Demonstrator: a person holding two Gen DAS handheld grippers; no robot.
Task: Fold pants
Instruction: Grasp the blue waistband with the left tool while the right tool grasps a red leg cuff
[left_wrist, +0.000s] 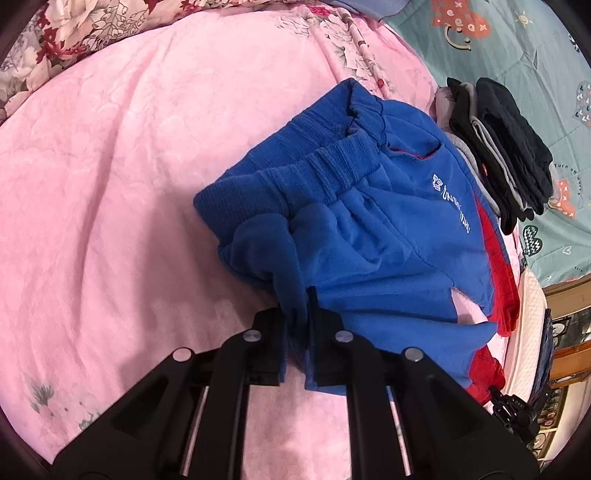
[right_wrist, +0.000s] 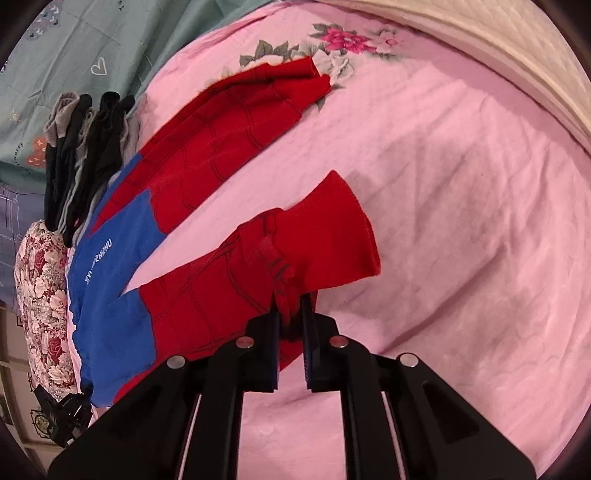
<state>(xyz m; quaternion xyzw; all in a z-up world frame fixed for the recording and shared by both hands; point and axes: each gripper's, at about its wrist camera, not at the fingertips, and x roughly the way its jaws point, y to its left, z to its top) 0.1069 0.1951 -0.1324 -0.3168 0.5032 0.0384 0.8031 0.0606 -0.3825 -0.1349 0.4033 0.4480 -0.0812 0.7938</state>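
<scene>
Both tongs are clamped on cloth. Left tongs (left_wrist: 297, 314) pinch a bunched fold of blue fabric at the near side of the waist end of the pants (left_wrist: 369, 229), and right tongs (right_wrist: 290, 314) pinch gathered red fabric just behind the cuff (right_wrist: 332, 229) of the near leg. The garment lies spread on the pink bed cover (left_wrist: 110, 184), running ahead and to the right of the left tongs, and ahead and to the left of the right ones. Gripping one long side at its two ends makes sense for a lengthwise fold: that near edge can probably be lifted as one line and carried over the far half. The far leg (right_wrist: 236, 125) lies ahead-left of the right tongs, splayed apart from the held one with pink cover showing between them, so the two legs are not yet stacked. The elastic waistband (left_wrist: 314, 162) sits just ahead of the left tongs, rumpled and partly doubled, which suggests it will need smoothing. A pile of dark and grey folded clothes (left_wrist: 498, 147) rests beyond the pants, touching or nearly touching their far edge, likely finished pieces kept aside. Each grip takes a thick bunch, so slipping seems unlikely, though the bunching may leave creases.
</scene>
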